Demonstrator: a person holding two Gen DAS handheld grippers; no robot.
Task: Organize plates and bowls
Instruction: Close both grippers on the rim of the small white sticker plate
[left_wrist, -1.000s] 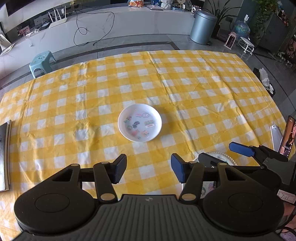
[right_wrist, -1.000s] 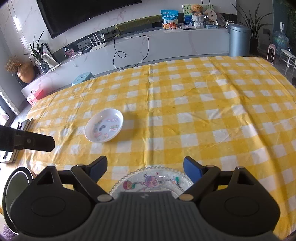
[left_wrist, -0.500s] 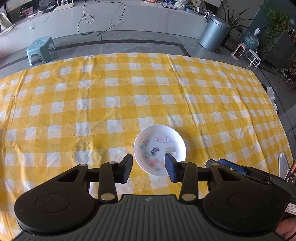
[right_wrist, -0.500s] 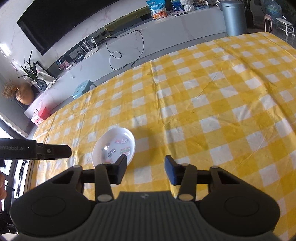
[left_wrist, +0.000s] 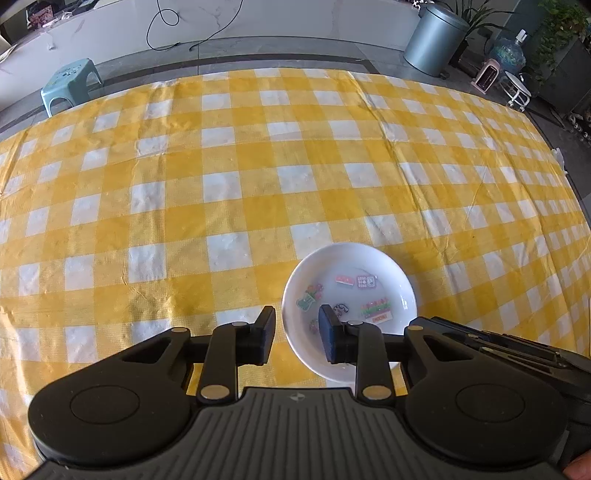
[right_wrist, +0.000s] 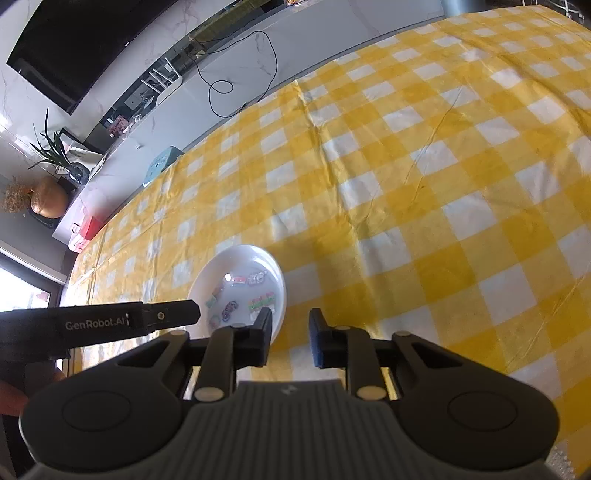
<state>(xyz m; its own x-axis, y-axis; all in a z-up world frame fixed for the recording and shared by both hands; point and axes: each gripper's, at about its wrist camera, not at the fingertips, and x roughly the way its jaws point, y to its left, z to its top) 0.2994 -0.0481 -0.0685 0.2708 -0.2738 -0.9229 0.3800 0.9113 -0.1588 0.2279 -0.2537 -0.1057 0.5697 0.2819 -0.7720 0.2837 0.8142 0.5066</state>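
Note:
A white bowl with small coloured stickers inside (left_wrist: 351, 291) sits on the yellow checked tablecloth (left_wrist: 221, 177). My left gripper (left_wrist: 297, 336) is open, its jaws straddling the bowl's near-left rim, one finger outside and one over the inside. In the right wrist view the same bowl (right_wrist: 240, 284) lies just ahead and left of my right gripper (right_wrist: 290, 338), which is open and empty, its left finger (right_wrist: 263, 336) over the bowl's right edge. The left gripper's finger (right_wrist: 162, 314) crosses in from the left. The clear patterned plate is out of view.
The tablecloth covers a large table. Beyond its far edge are a grey bin (left_wrist: 436, 40), a teal stool (left_wrist: 70, 85) and a white counter with a black cable (right_wrist: 236, 74).
Both grippers have moved forward and down toward the white bowl and narrowed their jaws. The clear plate below the right gripper has left view. The bowl has not moved.

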